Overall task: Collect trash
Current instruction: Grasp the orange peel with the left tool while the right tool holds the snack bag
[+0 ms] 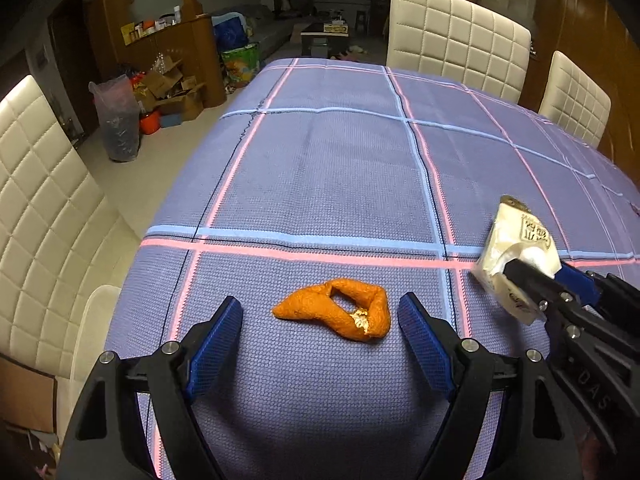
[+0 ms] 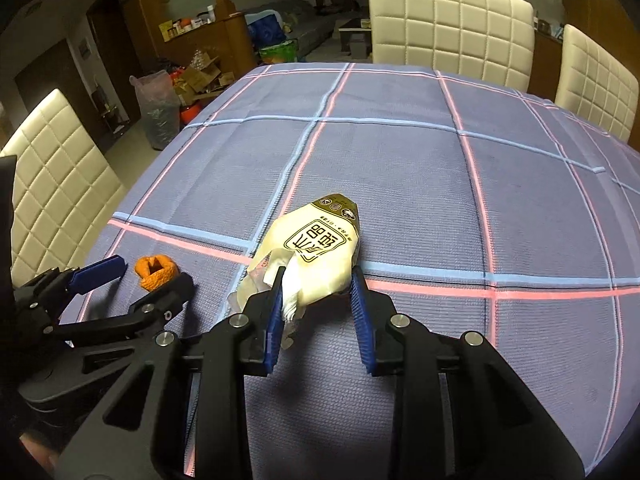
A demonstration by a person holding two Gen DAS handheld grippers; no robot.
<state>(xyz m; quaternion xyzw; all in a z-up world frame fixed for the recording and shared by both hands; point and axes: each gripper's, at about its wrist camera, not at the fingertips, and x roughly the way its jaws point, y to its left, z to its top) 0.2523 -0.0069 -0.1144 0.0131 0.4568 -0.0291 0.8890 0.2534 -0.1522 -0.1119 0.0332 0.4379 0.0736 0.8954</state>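
Left gripper (image 1: 320, 312): black frame, blue ribbed pads, jaws spread wide, one pad on each side of the orange peel (image 1: 340, 314) without touching it. The peel is one curled piece with a little white pith showing, lying on the tablecloth (image 1: 320, 168).

Right gripper (image 2: 318, 280): same build, jaws drawn in on the near end of a cream snack wrapper (image 2: 316, 248). The left pad presses the crumpled torn end; the right pad lies against the wrapper's side. The wrapper bears dark printed characters and a dark gold far end, and sits at the crossing of a pink and a light blue stripe. In the left wrist view the right gripper (image 1: 516, 270) and wrapper (image 1: 516, 244) appear to the right of the peel.

Tablecloth: purple-blue weave, pink and light blue grid lines.

Chairs (image 2: 450, 24): cream, quilted, at the far side and left side of the table.

Background: a clear plastic bag (image 1: 116, 120) on the floor beside cardboard boxes (image 1: 172, 92).
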